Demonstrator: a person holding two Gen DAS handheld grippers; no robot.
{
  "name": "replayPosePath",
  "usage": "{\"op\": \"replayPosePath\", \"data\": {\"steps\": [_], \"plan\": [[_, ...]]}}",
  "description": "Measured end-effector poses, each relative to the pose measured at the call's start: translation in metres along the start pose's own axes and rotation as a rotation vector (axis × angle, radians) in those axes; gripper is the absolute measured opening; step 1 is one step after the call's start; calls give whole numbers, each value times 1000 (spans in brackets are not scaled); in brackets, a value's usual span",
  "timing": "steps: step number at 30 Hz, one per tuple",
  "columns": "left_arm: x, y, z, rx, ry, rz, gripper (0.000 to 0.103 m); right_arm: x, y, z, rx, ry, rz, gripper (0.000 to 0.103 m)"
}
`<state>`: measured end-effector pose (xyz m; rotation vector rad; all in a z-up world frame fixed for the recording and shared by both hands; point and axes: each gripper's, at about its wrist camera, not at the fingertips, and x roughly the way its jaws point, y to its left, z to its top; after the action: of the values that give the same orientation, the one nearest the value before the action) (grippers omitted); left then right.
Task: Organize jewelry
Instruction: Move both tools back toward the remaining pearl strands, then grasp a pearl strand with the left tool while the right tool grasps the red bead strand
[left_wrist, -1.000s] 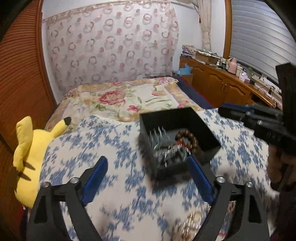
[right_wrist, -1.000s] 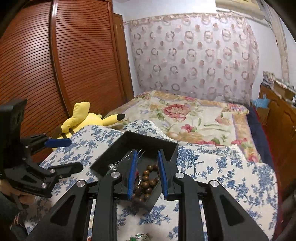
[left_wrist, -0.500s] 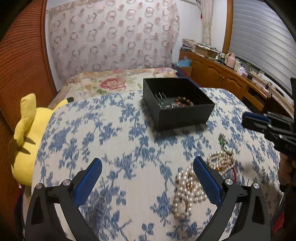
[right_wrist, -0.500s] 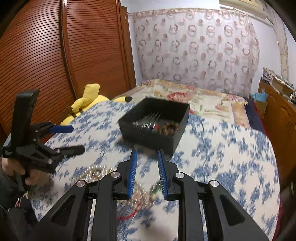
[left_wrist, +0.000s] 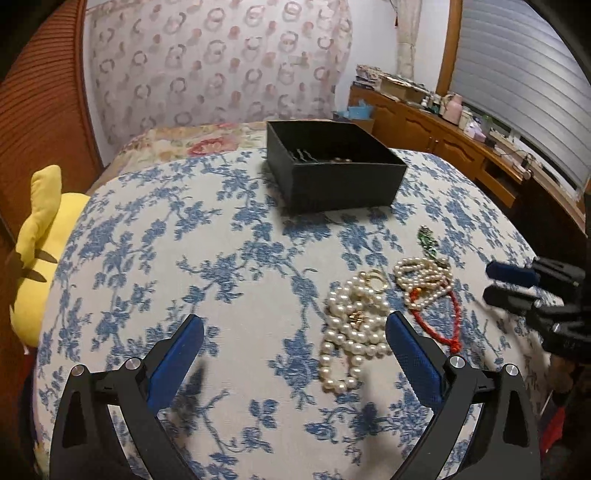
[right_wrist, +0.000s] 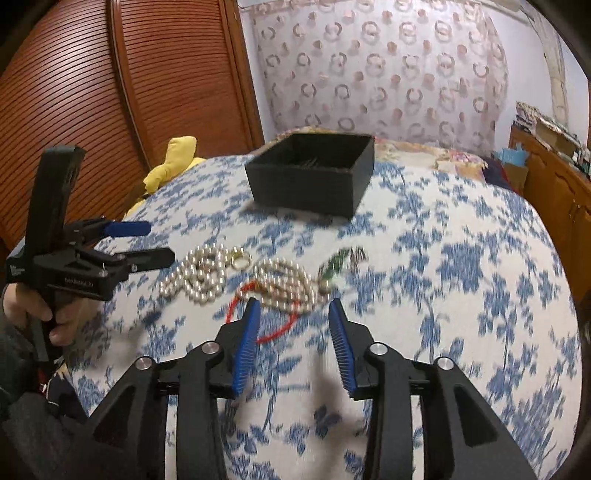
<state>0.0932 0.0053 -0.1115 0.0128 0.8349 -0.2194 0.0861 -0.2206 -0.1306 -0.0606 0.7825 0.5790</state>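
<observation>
Jaws of the left gripper (left_wrist: 295, 334) stand fully apart and hold nothing. Right gripper (right_wrist: 293, 317) jaws are opening, with only cloth between them. On the blue-flowered cloth (left_wrist: 207, 258), a large-pearl strand (left_wrist: 351, 332) lies at 1 o'clock of the left gripper, just beside its right pad. A small-pearl strand (right_wrist: 286, 280) tangled with a red cord (right_wrist: 273, 334) lies at 12 o'clock of the right gripper, near its tips. A black box (left_wrist: 332, 166), open-topped, sits well beyond at 12 o'clock.
</observation>
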Motion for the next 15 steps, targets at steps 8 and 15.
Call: {"op": "replayPosePath", "data": {"steps": [8, 15], "plan": [[4, -12, 8, 27, 6, -40, 71, 5, 0, -12, 9, 17, -11, 43], [21, -17, 15, 26, 43, -79, 38, 6, -1, -13, 8, 12, -3, 43]]}}
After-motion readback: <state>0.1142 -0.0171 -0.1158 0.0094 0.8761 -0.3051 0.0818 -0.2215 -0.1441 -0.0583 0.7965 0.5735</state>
